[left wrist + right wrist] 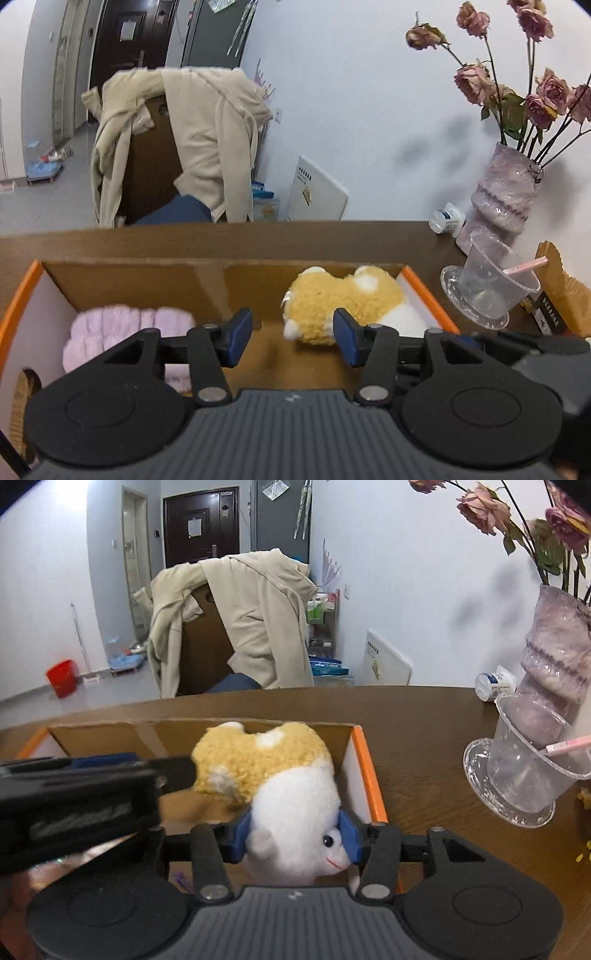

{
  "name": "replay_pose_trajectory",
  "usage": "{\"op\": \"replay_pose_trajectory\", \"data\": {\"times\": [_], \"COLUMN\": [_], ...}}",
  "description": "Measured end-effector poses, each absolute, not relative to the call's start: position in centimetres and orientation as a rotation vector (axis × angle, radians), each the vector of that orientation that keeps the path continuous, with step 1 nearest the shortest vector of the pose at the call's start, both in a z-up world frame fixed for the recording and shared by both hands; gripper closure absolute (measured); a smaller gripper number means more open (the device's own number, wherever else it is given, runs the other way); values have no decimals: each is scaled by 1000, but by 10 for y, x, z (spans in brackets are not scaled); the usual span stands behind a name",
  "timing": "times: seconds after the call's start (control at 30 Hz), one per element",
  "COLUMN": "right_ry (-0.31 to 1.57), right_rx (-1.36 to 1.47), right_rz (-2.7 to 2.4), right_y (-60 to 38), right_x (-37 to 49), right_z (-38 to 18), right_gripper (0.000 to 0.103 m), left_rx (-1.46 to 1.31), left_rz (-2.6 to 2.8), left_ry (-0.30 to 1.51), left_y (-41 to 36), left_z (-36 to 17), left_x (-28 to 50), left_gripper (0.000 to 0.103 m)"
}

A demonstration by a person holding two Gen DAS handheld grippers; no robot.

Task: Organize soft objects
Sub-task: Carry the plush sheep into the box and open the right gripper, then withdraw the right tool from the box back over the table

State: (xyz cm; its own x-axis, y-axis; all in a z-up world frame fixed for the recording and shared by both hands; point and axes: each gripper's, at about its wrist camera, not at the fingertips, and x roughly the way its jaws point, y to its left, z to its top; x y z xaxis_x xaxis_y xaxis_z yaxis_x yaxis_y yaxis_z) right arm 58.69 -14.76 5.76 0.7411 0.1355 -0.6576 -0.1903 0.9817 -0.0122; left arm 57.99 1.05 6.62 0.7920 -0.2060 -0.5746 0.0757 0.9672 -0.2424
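An open cardboard box (424,291) with an orange rim stands on the brown table. A yellow and white plush toy (288,797) lies at its right end, and a fluffy pink soft thing (122,325) at its left end. My right gripper (295,836) has its blue pads pressed on both sides of the plush's white head, low over the box's near right corner. My left gripper (292,336) hangs over the middle of the box, open, with only the box floor and the plush's paw beyond its pads. Its black frame (74,797) crosses the left of the right wrist view.
To the right of the box, a clear plastic cup (495,284) with a pink straw sits on a glass dish. Behind it are a purple vase (502,195) of dried roses and a small white bottle (447,218). A chair draped with a beige coat (207,147) stands past the table's far edge.
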Motion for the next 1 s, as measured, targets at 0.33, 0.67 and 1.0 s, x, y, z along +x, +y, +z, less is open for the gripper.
{"op": "replay_pose_trajectory", "data": {"times": [0.33, 0.67, 1.0], "right_ry": [627, 391, 211], "right_rx": [-93, -41, -59], "right_rz": [177, 269, 380], "right_y": [-155, -197, -191], "right_x": [560, 422, 240], "right_z": [93, 179, 134], "right_gripper": [38, 18, 12], "left_rx": [-224, -42, -42], "left_rz": [-145, -129, 2], "left_ry": [512, 270, 198], "left_y": [24, 21, 48], "left_z": [111, 181, 121], "left_x": [534, 357, 187], "left_gripper": [50, 23, 7]}}
